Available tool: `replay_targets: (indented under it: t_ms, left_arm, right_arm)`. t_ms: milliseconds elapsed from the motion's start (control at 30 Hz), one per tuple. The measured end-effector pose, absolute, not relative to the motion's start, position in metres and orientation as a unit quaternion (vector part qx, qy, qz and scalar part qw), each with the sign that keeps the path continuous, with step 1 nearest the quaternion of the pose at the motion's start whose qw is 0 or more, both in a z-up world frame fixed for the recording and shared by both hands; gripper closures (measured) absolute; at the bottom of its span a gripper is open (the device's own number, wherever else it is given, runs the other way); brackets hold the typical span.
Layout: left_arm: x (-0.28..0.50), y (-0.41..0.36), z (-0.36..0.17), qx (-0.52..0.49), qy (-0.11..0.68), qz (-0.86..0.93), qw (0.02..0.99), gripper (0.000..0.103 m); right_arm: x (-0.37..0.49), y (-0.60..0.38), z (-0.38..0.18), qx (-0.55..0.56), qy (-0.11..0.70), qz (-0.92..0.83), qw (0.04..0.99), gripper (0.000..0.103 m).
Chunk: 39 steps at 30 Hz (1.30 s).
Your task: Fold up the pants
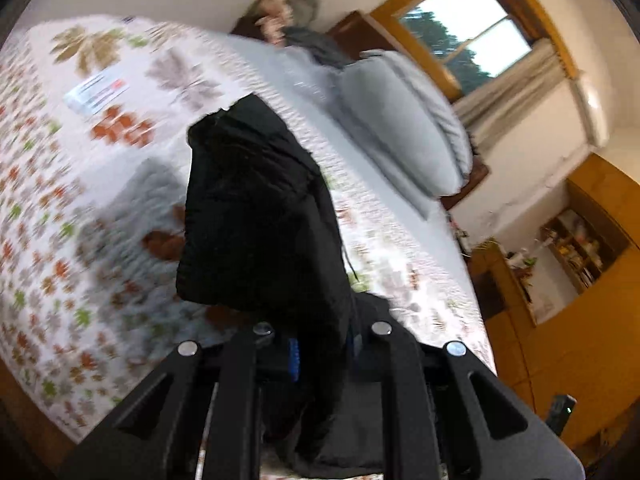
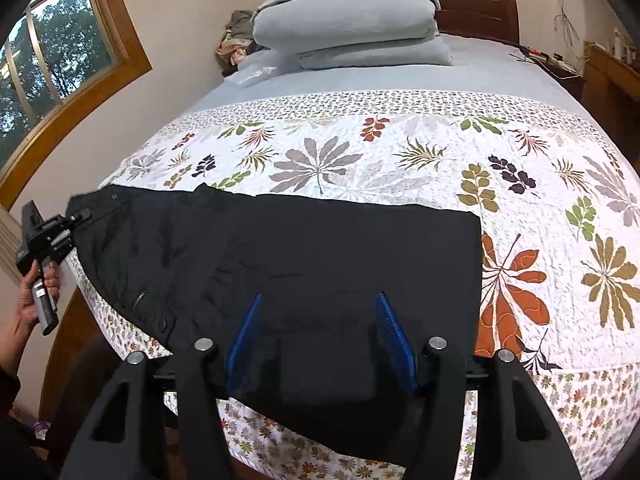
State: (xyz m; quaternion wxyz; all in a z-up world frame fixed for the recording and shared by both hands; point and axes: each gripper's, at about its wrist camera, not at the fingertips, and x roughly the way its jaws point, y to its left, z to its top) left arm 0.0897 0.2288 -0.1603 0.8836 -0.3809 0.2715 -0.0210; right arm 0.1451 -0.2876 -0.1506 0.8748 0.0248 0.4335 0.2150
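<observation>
Black pants (image 2: 280,256) lie across the near edge of the bed, waist at the left, folded end at the right. My left gripper (image 1: 320,354) is shut on the waist end of the pants (image 1: 256,216), which bunch up and hang in front of its camera. In the right wrist view the left gripper (image 2: 82,216) pinches the pants' far left corner at the bed's left edge. My right gripper (image 2: 320,310) is open, blue pads (image 2: 244,340) apart, just above the pants' near edge.
The bed carries a white leaf-print quilt (image 2: 400,152). Folded grey blankets and a pillow (image 2: 348,20) are stacked by the headboard. A window (image 2: 48,52) is on the left wall. A wooden cabinet (image 1: 580,280) stands beside the bed.
</observation>
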Motion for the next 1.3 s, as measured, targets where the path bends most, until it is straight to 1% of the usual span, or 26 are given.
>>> replay_targets:
  t_ms: [233,433,633,767,867,967,1033,1067,1167,1300]
  left_arm:
    - [0.11,0.166,-0.117,-0.329,0.247,-0.116,0.904,0.089]
    - [0.131,0.095,-0.101,-0.302,0.261,-0.196,0.896,0.089]
    - [0.15,0.018,-0.12,-0.263,0.301,-0.256,0.88,0.089]
    - [0.166,-0.022,-0.15,-0.229,0.339,-0.272,0.871,0.089]
    - [0.163,-0.037,-0.165,-0.212,0.354,-0.275,0.868,0.089]
    - [0.158,-0.043,-0.173,-0.173,0.357,-0.275,0.876,0.089]
    - [0.154,-0.049,-0.178,-0.151,0.359,-0.276,0.879,0.089]
    - [0.153,-0.052,-0.182,-0.138,0.361,-0.277,0.88,0.089]
    - [0.152,-0.058,-0.187,-0.116,0.359,-0.278,0.884,0.089]
    - [0.144,-0.053,-0.189,-0.098,0.352,-0.279,0.888,0.088]
  right_arm:
    - [0.148,-0.305,-0.144,0.04,0.426,0.208,0.88,0.044]
    - [0.15,-0.331,-0.138,0.06,0.419,0.195,0.885,0.044]
    - [0.153,-0.358,-0.134,0.098,0.415,0.194,0.883,0.044]
    - [0.161,-0.363,-0.131,0.123,0.42,0.211,0.874,0.044]
    - [0.165,-0.356,-0.131,0.114,0.425,0.216,0.872,0.044]
    - [0.173,-0.345,-0.132,0.122,0.438,0.236,0.859,0.043]
    - [0.183,-0.332,-0.131,0.144,0.448,0.262,0.843,0.034]
    - [0.19,-0.323,-0.13,0.163,0.454,0.281,0.83,0.028]
    - [0.21,-0.296,-0.13,0.199,0.466,0.33,0.797,0.027]
    - [0.237,-0.27,-0.145,0.24,0.502,0.345,0.756,0.026]
